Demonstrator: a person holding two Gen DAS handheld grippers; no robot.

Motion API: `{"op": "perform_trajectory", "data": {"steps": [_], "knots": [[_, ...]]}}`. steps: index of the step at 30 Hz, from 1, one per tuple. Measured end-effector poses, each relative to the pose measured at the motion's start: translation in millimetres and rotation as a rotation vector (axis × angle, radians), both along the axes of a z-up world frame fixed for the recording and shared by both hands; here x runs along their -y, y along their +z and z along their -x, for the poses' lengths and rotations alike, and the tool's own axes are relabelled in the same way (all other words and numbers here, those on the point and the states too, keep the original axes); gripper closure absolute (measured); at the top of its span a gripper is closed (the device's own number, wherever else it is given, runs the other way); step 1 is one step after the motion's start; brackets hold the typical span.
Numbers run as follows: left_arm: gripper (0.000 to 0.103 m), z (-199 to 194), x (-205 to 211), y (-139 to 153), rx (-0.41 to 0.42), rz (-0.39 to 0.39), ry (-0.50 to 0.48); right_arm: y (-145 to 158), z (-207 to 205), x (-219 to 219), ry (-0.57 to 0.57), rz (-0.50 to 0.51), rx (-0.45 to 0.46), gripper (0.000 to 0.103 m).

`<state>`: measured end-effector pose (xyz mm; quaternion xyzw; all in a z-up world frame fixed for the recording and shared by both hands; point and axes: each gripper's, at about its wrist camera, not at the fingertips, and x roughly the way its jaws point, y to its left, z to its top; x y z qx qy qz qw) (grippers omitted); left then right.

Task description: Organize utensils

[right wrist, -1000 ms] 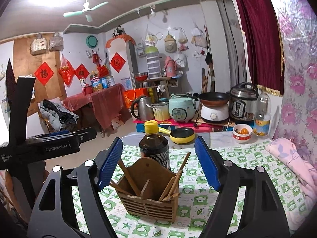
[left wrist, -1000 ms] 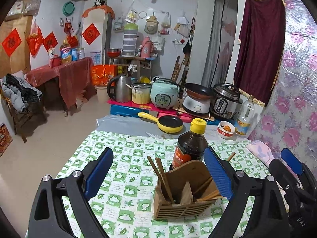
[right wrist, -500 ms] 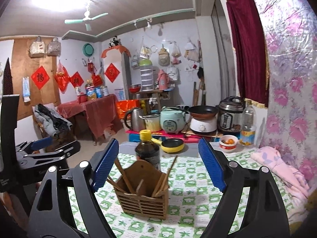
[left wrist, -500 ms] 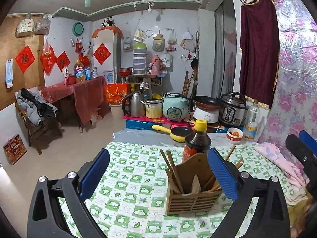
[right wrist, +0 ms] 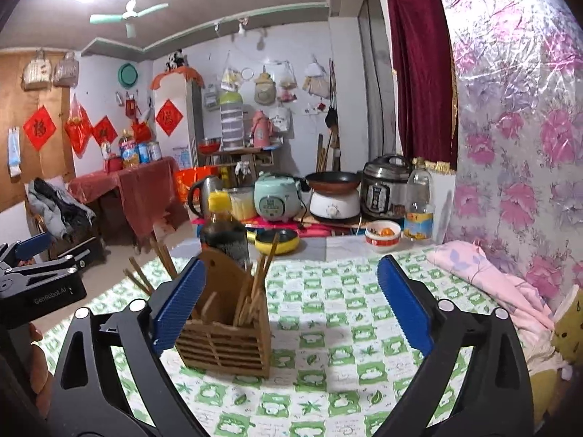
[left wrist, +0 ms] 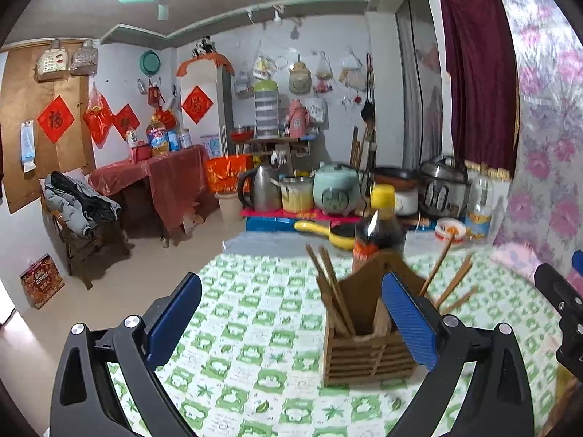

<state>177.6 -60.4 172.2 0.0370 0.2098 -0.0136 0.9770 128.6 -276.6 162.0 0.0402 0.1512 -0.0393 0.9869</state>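
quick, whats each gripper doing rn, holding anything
left gripper: open, holding nothing.
right gripper: jaws opening, wide apart, holding nothing.

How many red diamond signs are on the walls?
3: one red diamond sign on the brown board, one on the white wall beside it, one on the tall white cabinet. Others may be hidden.

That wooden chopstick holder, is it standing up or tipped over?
Upright: the wooden holder sits flat on the tablecloth, chopsticks poking upward.
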Motion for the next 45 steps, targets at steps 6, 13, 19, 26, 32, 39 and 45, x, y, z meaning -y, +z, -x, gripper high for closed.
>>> {"op": "perform_trajectory", "data": {"steps": [6, 13, 19, 26, 32, 39, 45], "knots": [[0.006, -15.1, 1.3, -44.3, -0.108, -0.04, 0.011, -33.7, -14.4, -7.3, 0.007, 0.008, -0.108, 0.009], [0.006, -24.2, -1.9, -79.4, -0.199, -0.039, 0.029, -57.8, -18.8, -11.9, 0.006, 0.008, -0.167, 0.007], [0.006, -20.7, -1.1, -105.2, -0.227, -0.101, 0.062, -76.3, -24.7, -13.0, 0.003, 0.012, -0.224, 0.007], [0.006, -22.3, -12.6, -116.0, -0.263, -0.081, 0.075, -82.9, -25.7, -14.7, 0.018, 0.007, -0.251, 0.007], [0.006, -22.9, -23.5, -110.5, -0.274, -0.005, 0.059, -81.5, -23.2, -18.7, 0.015, 0.024, -0.235, 0.007], [0.006, -16.8, -18.9, -108.6, -0.272, -0.011, 0.06, -80.4, -13.8, -32.1, 0.028, 0.061, -0.211, 0.007], [0.006, 2.0, -21.2, -104.7, -0.255, 0.021, 0.063, -85.5, 3.9, -32.2, 0.027, 0.045, -0.2, 0.007]]}}
